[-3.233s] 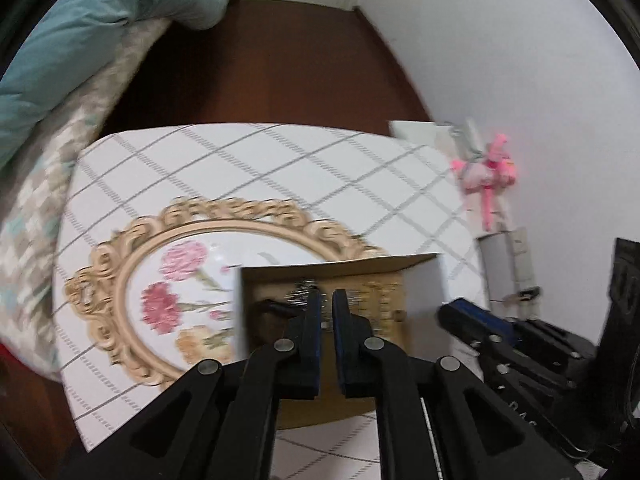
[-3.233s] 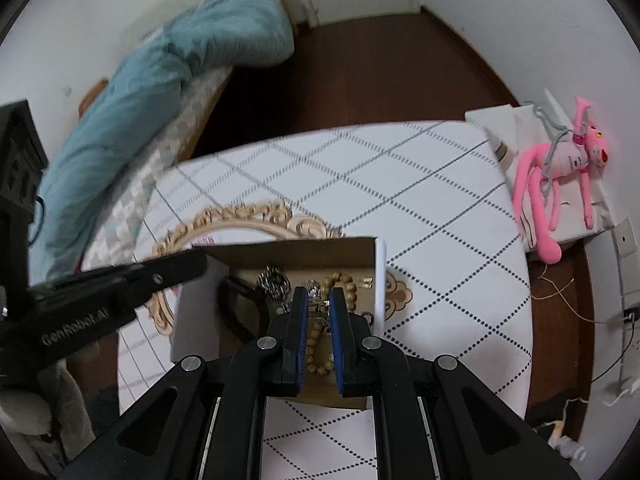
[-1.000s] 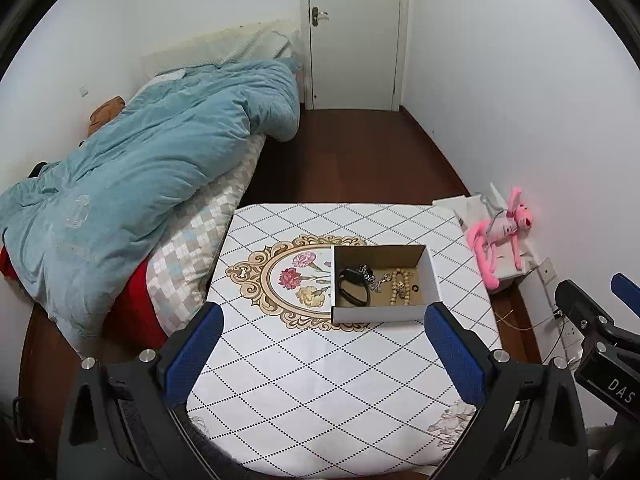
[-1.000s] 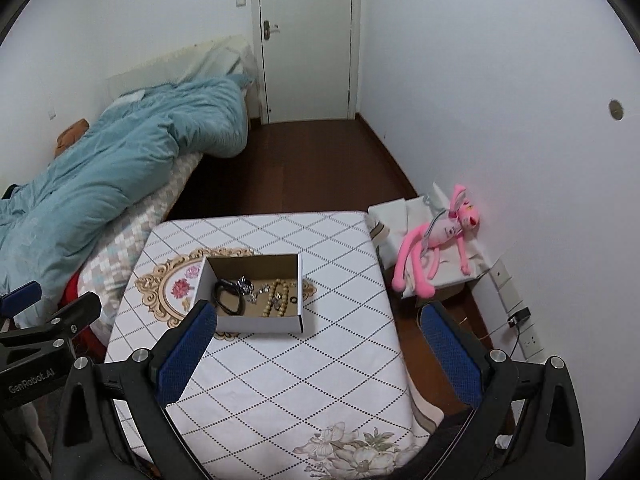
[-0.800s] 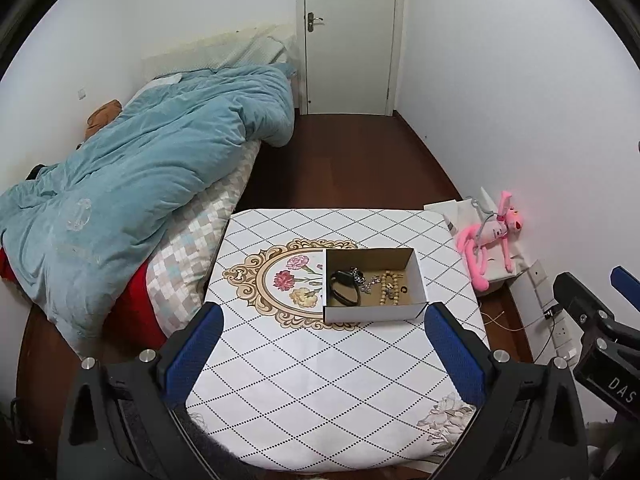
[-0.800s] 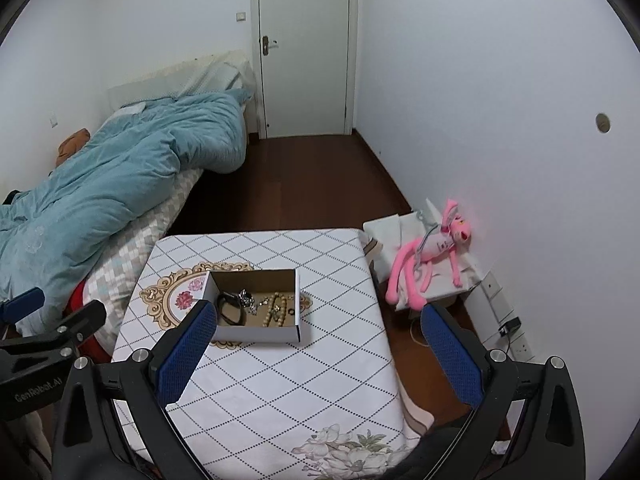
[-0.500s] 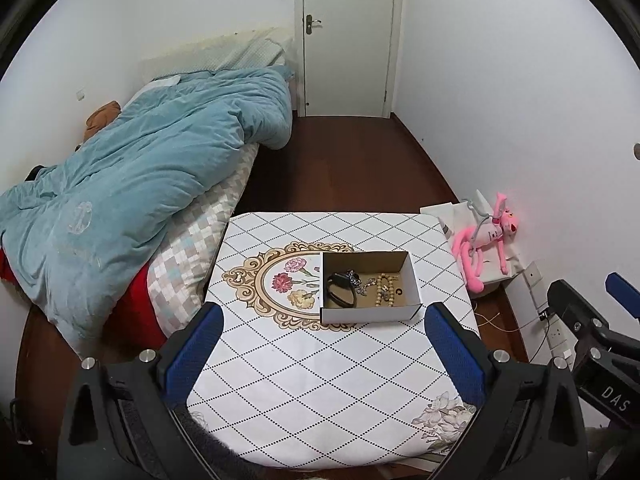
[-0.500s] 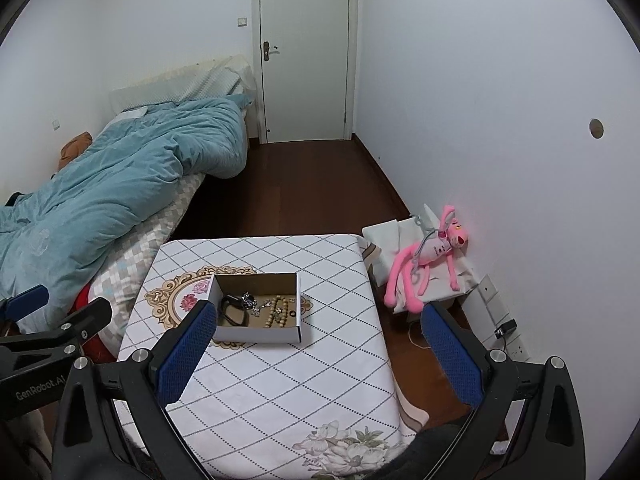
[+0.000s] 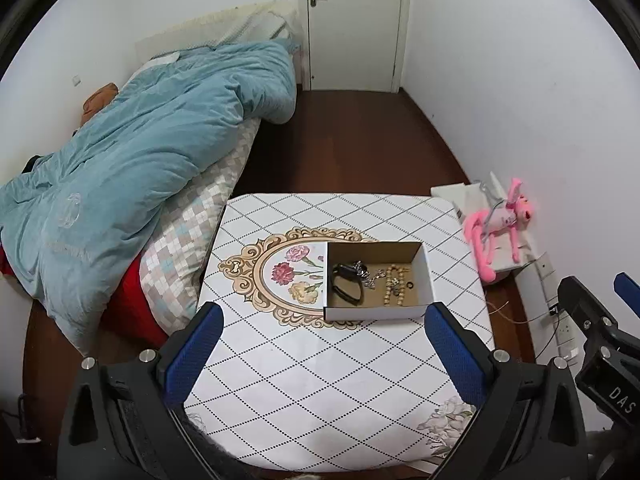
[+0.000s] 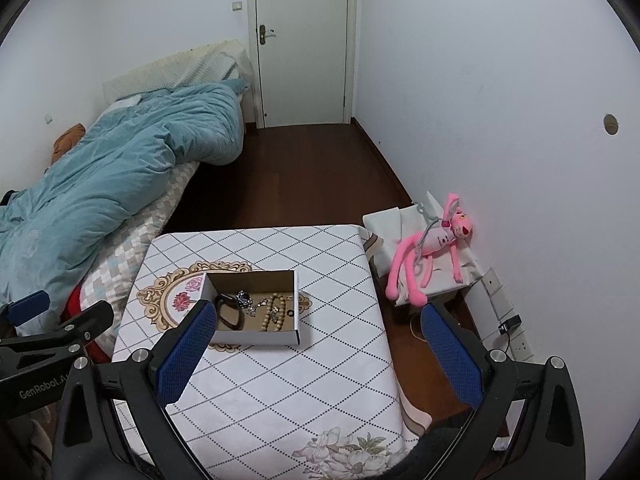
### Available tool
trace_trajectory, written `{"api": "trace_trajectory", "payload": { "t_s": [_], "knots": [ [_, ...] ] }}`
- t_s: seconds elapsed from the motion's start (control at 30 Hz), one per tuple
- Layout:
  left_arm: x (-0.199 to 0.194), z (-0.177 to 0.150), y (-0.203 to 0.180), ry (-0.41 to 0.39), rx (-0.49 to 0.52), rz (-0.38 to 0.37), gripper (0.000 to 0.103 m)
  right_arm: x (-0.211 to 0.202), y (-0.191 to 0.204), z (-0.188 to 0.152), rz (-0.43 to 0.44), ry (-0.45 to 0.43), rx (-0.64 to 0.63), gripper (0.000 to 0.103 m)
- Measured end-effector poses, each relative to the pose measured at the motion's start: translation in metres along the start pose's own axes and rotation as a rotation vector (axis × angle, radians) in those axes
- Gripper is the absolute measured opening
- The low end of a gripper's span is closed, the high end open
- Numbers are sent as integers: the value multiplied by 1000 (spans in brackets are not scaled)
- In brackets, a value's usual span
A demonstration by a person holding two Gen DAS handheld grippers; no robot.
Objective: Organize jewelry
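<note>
Both grippers hang high above the table [image 9: 320, 380], the left gripper [image 9: 320, 346] and right gripper [image 10: 316, 344] spread wide and empty; the jewelry (black band, chain, beads) lies in the cardboard box [image 9: 376, 312] on the tablecloth

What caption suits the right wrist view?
Open right gripper above a patterned table holding a cardboard box of jewelry.

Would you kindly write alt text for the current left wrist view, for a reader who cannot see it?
An open cardboard box holding a black band, a bead string and a silver chain sits on a diamond-patterned table. The left gripper hangs open above the near edge, holding nothing. A bed with a blue duvet lies left.
</note>
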State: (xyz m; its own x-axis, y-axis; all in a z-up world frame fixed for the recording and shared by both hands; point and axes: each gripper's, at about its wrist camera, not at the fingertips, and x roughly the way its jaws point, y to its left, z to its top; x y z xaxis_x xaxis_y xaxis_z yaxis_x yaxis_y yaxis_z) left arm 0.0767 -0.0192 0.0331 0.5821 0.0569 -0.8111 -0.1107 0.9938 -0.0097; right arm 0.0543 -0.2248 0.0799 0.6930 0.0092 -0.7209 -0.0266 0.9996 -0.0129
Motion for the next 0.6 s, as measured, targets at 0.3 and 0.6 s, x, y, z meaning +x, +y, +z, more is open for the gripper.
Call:
{"api": "trace_trajectory", "payload": {
  "t_s": [0.3, 0.6],
  "knots": [
    [29, 5, -4, 57, -1, 19, 103, 47, 2, 2, -9, 82, -19, 103],
    [38, 4, -6, 87, -1, 13, 103, 59, 2, 0, -12, 112, -32, 103]
  ]
}}
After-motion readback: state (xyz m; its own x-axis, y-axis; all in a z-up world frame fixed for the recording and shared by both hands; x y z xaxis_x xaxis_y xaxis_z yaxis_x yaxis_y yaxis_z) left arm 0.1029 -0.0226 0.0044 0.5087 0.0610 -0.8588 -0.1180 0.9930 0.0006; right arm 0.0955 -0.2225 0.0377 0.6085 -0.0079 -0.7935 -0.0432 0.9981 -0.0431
